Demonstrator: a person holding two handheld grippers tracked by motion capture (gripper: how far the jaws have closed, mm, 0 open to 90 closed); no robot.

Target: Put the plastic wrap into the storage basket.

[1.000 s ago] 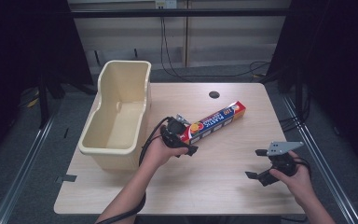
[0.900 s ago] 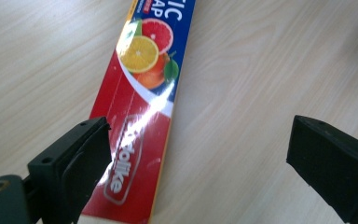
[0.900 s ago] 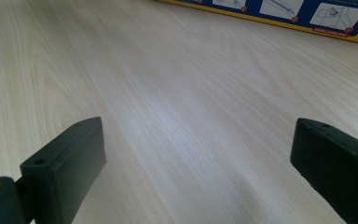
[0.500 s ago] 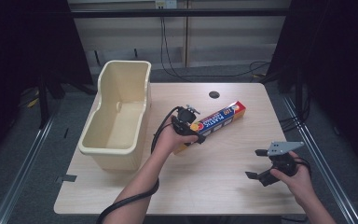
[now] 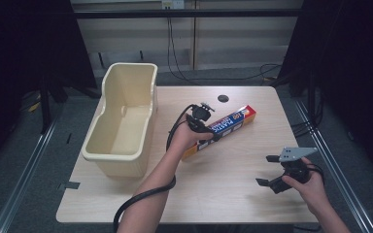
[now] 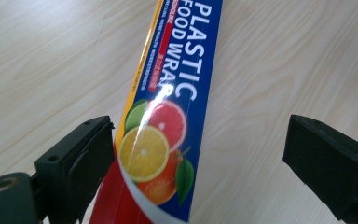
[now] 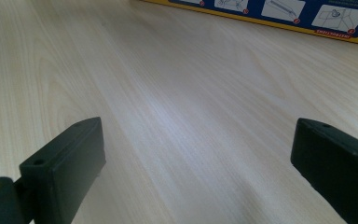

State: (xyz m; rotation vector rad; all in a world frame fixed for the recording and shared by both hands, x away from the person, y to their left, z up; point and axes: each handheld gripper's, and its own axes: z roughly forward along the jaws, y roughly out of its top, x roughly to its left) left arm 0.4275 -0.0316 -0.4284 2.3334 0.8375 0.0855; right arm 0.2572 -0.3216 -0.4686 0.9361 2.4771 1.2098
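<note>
A long blue, red and yellow box of plastic food wrap (image 5: 235, 119) lies slantwise on the wooden table, right of centre. My left gripper (image 5: 208, 130) hangs over the box's near half, open, with its jaws on either side of it. In the left gripper view the box (image 6: 168, 121) runs up between the jaws of the left gripper (image 6: 200, 140); the left jaw is close to the box's yellow edge and the right jaw stands well off. My right gripper (image 5: 267, 170) is open at the front right, low over bare table. In the right gripper view nothing lies within the right gripper (image 7: 198, 149), and the box's side (image 7: 279, 14) crosses the top.
A tall cream plastic tub (image 5: 108, 155) stands empty along the table's left side. A black round hole (image 5: 223, 98) sits near the far edge. The left gripper's cable (image 5: 141, 199) trails off the front edge.
My left gripper has moved right and away from the person, from beside the box's near end to over the box, jaws now astride it. The right gripper has stayed put.
</note>
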